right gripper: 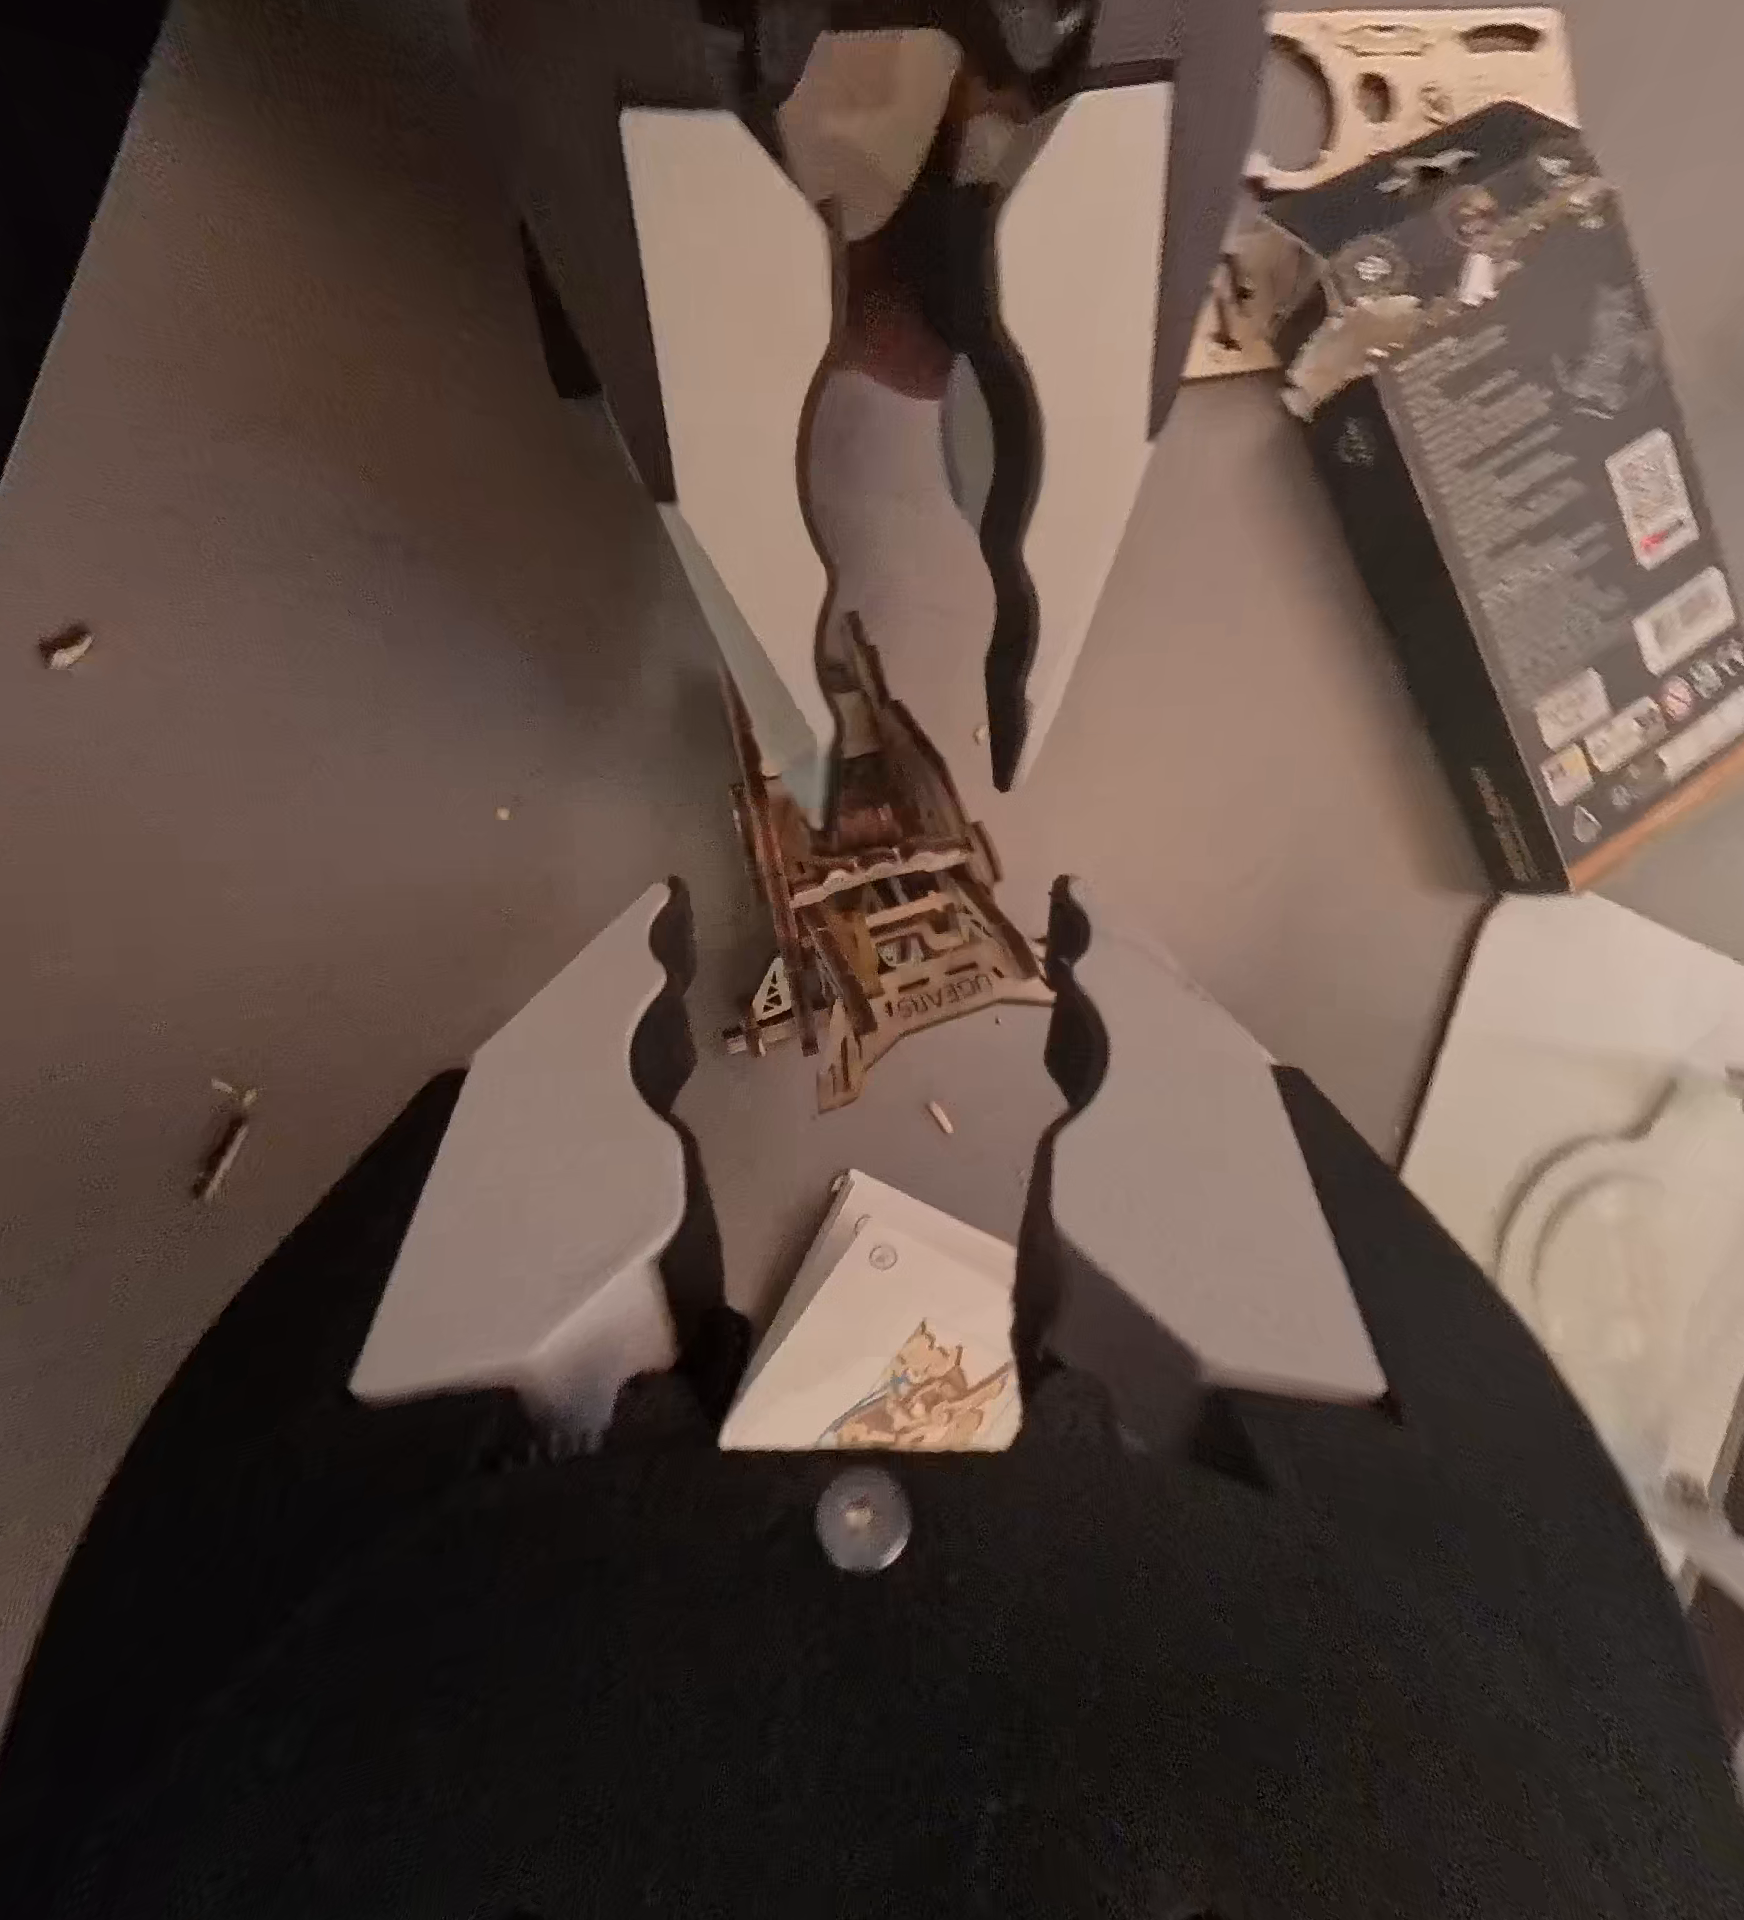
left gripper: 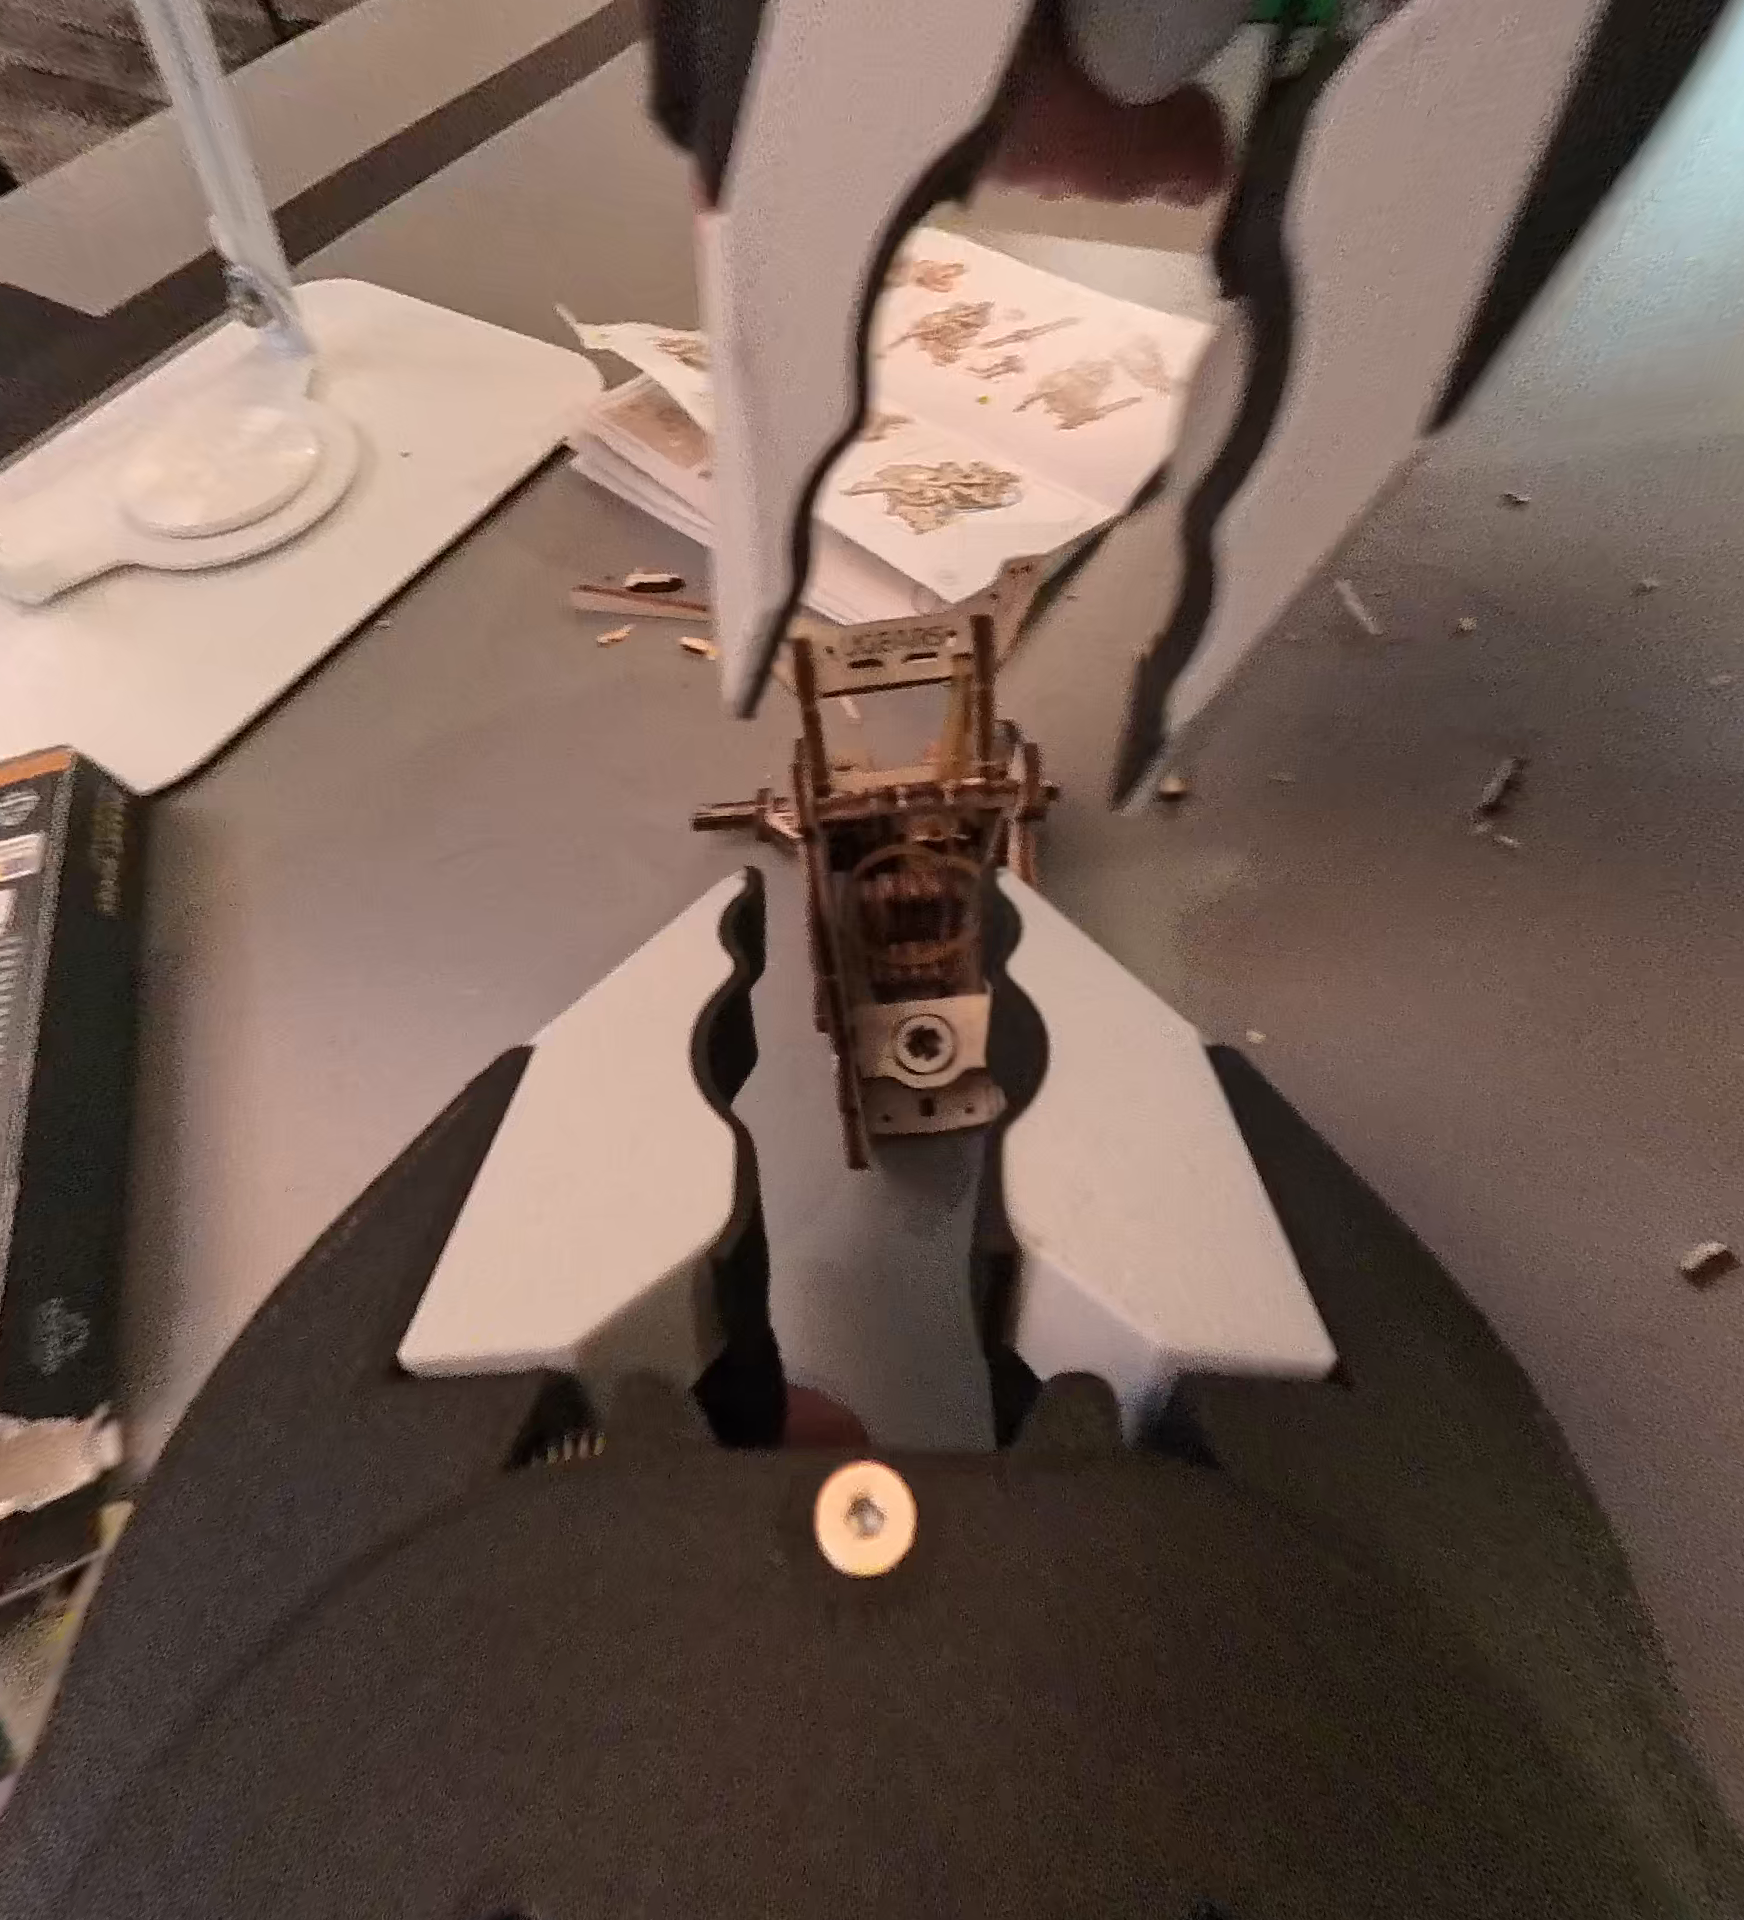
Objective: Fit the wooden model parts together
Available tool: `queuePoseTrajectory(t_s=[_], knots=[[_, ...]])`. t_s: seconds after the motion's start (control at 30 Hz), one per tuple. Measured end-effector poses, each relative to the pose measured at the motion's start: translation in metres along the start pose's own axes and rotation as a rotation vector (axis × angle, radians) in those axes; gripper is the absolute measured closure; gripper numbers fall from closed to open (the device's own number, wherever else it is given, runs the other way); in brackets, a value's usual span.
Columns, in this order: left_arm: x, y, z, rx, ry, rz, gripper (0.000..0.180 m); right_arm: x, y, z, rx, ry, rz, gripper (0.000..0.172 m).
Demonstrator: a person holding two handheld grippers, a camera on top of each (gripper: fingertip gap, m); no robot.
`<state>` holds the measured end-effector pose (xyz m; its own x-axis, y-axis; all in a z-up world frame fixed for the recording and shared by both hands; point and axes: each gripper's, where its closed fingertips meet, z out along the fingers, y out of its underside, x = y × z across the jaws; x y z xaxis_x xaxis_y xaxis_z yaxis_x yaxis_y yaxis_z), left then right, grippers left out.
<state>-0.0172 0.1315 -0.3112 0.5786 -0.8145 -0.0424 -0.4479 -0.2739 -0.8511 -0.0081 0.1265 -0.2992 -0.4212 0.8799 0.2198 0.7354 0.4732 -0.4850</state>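
Left gripper (left gripper: 878, 894): jaws parted around the near end of the wooden model (left gripper: 904, 914). One pad seems to sit against the model's side, while a visible gap remains on the other side; not clamped.

Right gripper (right gripper: 873, 894): jaws spread wide over the model's far end, pads clear of it, released.

The model stands on the grey table (left gripper: 1470, 987) between the two opposed grippers. It is a tan laser-cut plywood frame with dark burnt edges, a slatted drum inside, a peg axle sticking out one side, a round socket plate at the near end and a lettered cross-plate.

Open instruction booklet (left gripper: 1003, 416) lies just beyond, printed with diagrams. A dark printed box (right gripper: 1533, 540) with torn flap lies to the side. White stand base (left gripper: 224, 499); wood scraps (left gripper: 639, 603) scattered.
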Motion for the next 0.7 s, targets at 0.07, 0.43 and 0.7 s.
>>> queuePoseTrajectory(t_s=[0.07, 0.43, 0.7], knots=[[0.006, -0.001, 0.002, 0.008, 0.005, 0.008, 0.133, 0.0, 0.003, 0.004, -0.017, -0.047, -0.034, 0.108], [0.014, -0.009, -0.011, 0.069, 0.064, -0.014, 0.124, -0.007, 0.004, 0.012, -0.004, -0.17, -0.033, 0.121], [0.012, 0.017, 0.01, -0.116, -0.062, 0.153, 0.128, -0.008, 0.0, 0.014, -0.006, -0.174, 0.049, 0.122]])
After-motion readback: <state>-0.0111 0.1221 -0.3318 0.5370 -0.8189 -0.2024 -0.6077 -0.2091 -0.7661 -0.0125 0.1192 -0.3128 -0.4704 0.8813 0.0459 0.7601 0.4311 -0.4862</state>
